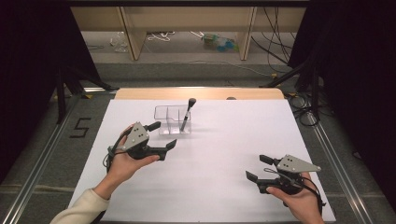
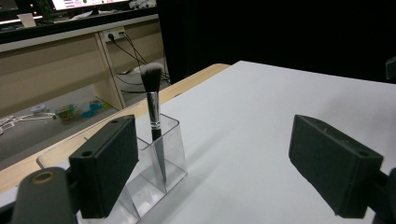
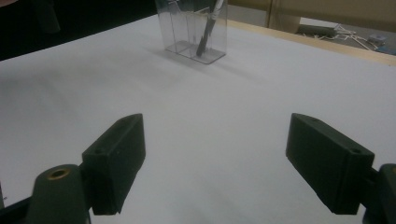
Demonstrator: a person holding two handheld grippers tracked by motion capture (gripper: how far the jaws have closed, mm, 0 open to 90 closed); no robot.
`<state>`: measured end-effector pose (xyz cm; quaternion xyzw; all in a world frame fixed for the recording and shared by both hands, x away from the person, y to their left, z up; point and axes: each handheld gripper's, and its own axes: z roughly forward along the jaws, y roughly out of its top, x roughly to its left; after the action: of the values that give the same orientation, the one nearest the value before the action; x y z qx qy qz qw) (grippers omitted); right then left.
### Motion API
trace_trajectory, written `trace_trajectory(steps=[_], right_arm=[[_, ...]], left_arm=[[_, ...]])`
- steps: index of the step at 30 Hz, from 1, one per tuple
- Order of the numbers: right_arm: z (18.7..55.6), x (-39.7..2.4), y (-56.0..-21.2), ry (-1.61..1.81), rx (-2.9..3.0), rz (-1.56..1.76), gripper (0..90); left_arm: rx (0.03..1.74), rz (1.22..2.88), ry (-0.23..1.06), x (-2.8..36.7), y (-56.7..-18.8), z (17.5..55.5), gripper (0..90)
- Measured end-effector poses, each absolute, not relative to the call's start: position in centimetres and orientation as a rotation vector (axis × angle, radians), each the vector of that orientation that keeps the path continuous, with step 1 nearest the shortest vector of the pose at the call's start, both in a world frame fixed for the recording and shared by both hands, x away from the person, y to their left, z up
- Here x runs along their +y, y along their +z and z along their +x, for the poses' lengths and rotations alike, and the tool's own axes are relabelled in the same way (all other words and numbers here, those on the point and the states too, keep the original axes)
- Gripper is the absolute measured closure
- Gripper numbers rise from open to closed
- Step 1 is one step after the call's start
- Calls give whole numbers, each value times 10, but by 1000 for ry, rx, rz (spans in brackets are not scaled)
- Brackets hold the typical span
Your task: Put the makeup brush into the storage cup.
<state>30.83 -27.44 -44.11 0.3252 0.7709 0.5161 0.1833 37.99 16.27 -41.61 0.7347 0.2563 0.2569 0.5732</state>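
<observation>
A black-handled makeup brush (image 1: 187,113) stands tilted, bristles up, in a clear divided holder (image 1: 166,120)

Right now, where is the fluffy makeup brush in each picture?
High view: the makeup brush stands near the table's far middle, bristles up.
Left gripper view: the brush stands left of centre, just past the left jaw.
Right gripper view: only its dark handle shows, top centre.
Shared landmark: the clear plastic holder it stands in.
</observation>
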Motion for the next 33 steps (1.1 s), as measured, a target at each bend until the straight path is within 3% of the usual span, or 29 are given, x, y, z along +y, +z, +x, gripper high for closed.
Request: trace_trajectory(steps=[33], right_arm=[[307, -274, -440, 1455, 2188, 948, 209]], left_arm=[[583, 1722, 601, 180, -421, 354, 155]])
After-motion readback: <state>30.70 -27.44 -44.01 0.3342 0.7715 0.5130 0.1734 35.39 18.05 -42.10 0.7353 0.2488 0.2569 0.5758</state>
